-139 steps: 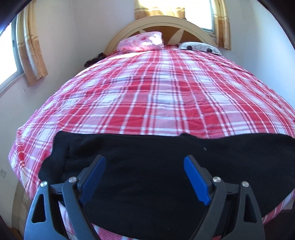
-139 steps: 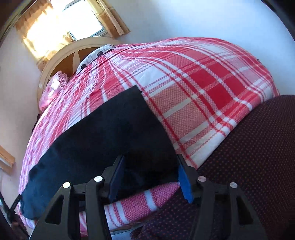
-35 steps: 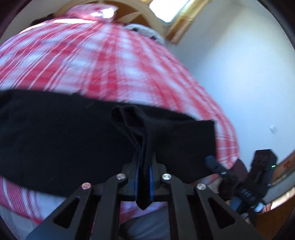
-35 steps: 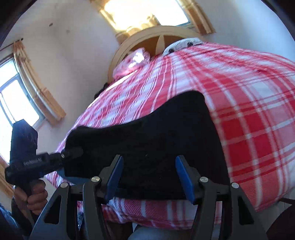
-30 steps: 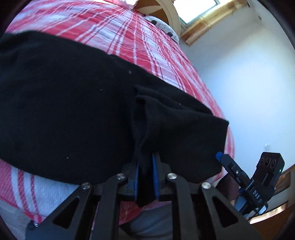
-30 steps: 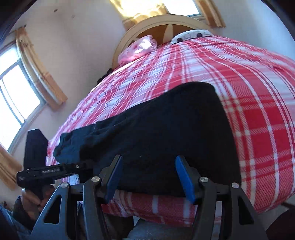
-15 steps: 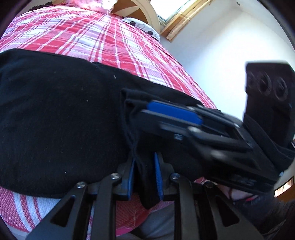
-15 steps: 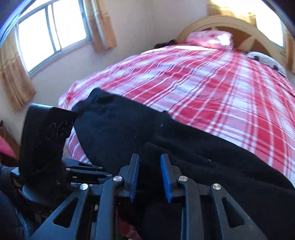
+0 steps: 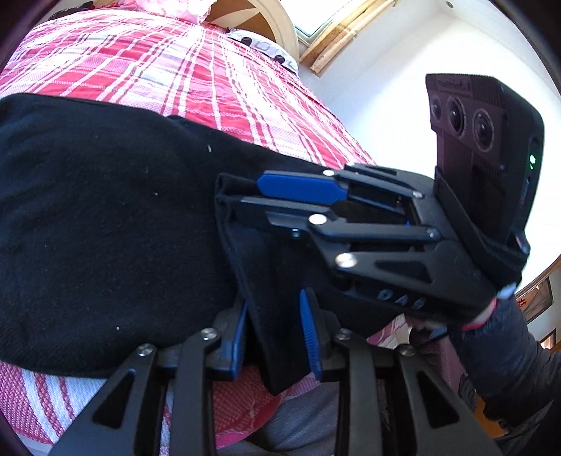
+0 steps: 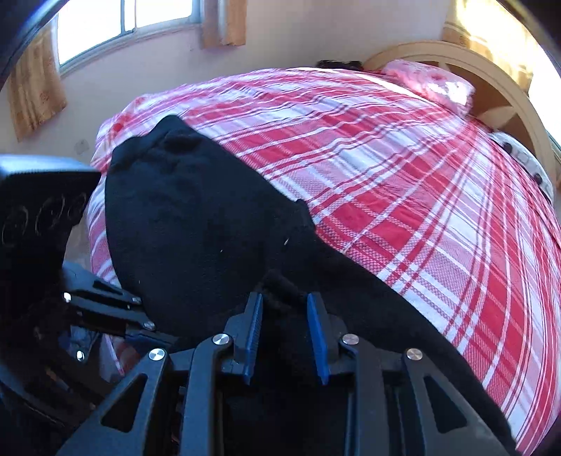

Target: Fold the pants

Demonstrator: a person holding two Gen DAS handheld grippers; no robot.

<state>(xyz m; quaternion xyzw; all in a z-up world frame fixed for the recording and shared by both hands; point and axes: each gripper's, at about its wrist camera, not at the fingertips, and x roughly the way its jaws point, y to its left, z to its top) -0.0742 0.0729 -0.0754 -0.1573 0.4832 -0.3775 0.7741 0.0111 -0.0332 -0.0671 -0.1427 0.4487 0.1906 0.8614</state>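
Black pants [image 9: 105,228] lie across the near end of a bed with a red plaid cover [image 9: 168,66]. My left gripper [image 9: 275,326] is shut on a raised fold of the pants [image 9: 270,308] at the near edge. My right gripper [image 9: 252,191] reaches in from the right, its blue pads closed on the same fold higher up. In the right wrist view the right gripper [image 10: 285,326] is shut on bunched black cloth of the pants [image 10: 196,217], and the left gripper's black body [image 10: 38,196] shows at the left.
Pillows [image 10: 431,80] and a curved wooden headboard [image 10: 508,91] are at the far end of the bed. Curtained windows [image 10: 122,21] and pale walls surround it. The person's dark-sleeved hand [image 9: 498,336] holds the right gripper.
The left gripper carried a pinched fold of the pants to the right. The right gripper swung over from the right end, closed on that fold, and now sits beside the left one.
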